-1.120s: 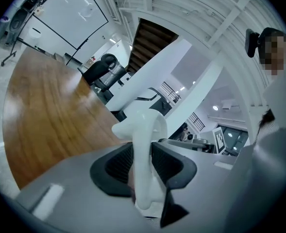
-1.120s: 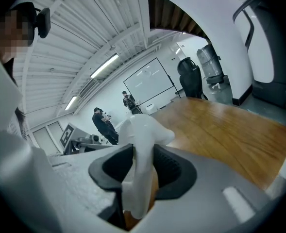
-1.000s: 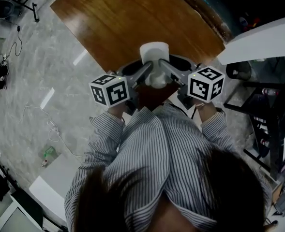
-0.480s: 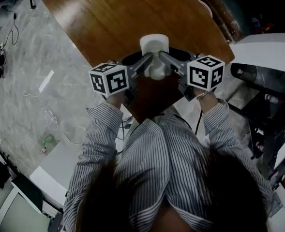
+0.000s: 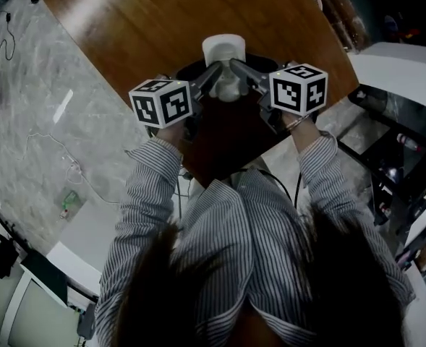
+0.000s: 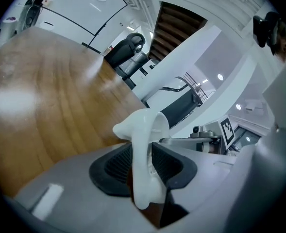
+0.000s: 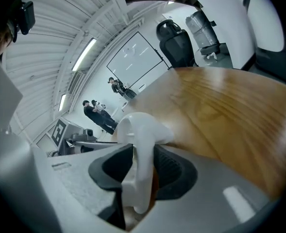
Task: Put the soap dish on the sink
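Observation:
A white soap dish (image 5: 223, 49) hangs between both grippers above the near corner of a brown wooden table (image 5: 147, 20). My left gripper (image 5: 214, 76) is shut on its left side and my right gripper (image 5: 239, 69) is shut on its right side. In the left gripper view the black pads press on a thin white edge of the dish (image 6: 143, 144), with the gripper (image 6: 143, 165) around it. In the right gripper view the dish (image 7: 140, 130) is clamped the same way by the gripper (image 7: 141, 168). No sink shows in any view.
Grey marble floor (image 5: 46, 121) with loose cables lies left of the table. White and dark furniture (image 5: 401, 71) stands at the right. A black office chair (image 6: 126, 50) is beyond the table's far edge. People (image 7: 96, 111) stand far off in the right gripper view.
Both grippers have carried the dish forward and lower, out over the table's corner. The grip on the dish looks unchanged.

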